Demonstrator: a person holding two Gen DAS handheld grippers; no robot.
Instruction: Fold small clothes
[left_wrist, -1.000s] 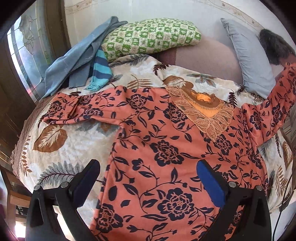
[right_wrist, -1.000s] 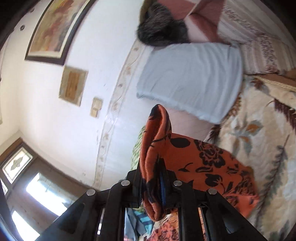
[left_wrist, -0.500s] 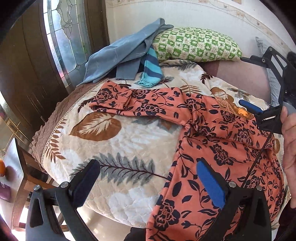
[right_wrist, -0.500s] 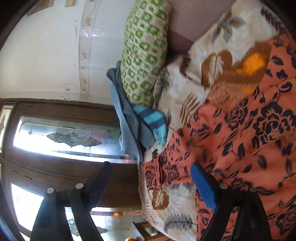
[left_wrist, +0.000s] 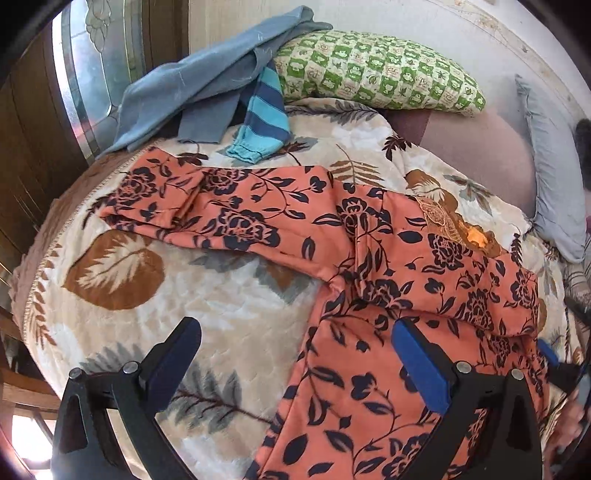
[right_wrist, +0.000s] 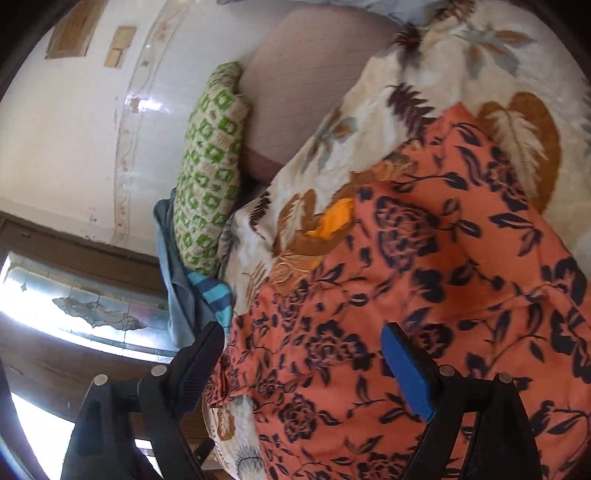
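Garment (left_wrist: 369, 295) lying spread on the blanket (left_wrist: 221, 314), one sleeve (left_wrist: 207, 206) reaching left; behind it, a striped piece (left_wrist: 264, 122) lying beneath draped cloth (left_wrist: 207, 74), pillow (left_wrist: 376, 74) sitting to their right

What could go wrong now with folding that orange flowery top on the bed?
The orange floral top has one sleeve folded across it, but loosely, so the fold may slip when it is moved. The other sleeve stretches toward the bed's edge, near the blue striped garment, and grabbing there might snag that too. Both the left gripper and right gripper are open, holding nothing.
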